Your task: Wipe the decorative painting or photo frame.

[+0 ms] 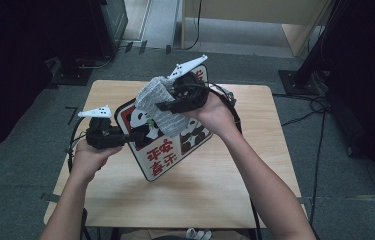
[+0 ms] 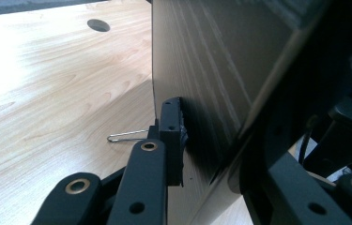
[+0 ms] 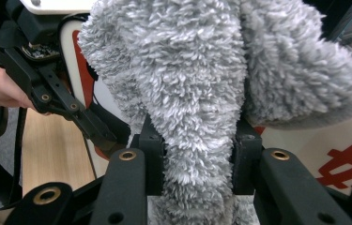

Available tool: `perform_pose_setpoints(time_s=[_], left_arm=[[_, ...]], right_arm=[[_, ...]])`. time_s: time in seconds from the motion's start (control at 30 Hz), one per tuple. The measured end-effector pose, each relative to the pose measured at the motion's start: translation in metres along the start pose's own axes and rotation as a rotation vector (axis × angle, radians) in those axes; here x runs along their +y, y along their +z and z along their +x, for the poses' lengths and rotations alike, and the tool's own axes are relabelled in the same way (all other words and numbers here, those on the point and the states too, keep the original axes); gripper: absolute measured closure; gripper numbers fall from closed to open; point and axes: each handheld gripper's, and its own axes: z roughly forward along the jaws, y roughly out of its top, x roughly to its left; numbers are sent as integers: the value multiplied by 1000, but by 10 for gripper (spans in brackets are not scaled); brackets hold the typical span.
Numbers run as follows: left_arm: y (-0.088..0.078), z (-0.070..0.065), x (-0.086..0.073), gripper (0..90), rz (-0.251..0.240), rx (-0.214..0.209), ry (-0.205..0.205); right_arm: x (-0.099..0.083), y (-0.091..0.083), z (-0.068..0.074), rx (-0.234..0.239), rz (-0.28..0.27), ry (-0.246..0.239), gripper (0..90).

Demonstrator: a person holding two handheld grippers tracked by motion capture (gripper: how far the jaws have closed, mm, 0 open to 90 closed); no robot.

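Observation:
A board with panda pictures and red characters is held tilted up above the wooden table. My left gripper is shut on its left edge; the left gripper view has the board's wood-grain back clamped between the jaws of this gripper. My right gripper is shut on a fluffy grey cloth, which lies against the board's upper face. In the right gripper view the cloth bulges out between the jaws of the right gripper, with the board behind it and the left gripper farther off.
A thin metal wire clip lies on the tabletop near a round cable hole. Black cables trail from the grippers over the table's far right. Dark stands and more cables lie on the grey floor around the table.

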Motion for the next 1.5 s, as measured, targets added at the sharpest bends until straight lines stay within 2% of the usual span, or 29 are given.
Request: perform_pose_setpoints(time_s=[1.5], left_arm=[[0,0,0,754,2,0,3]], right_arm=[[-47,25,0,28,38,24,652]])
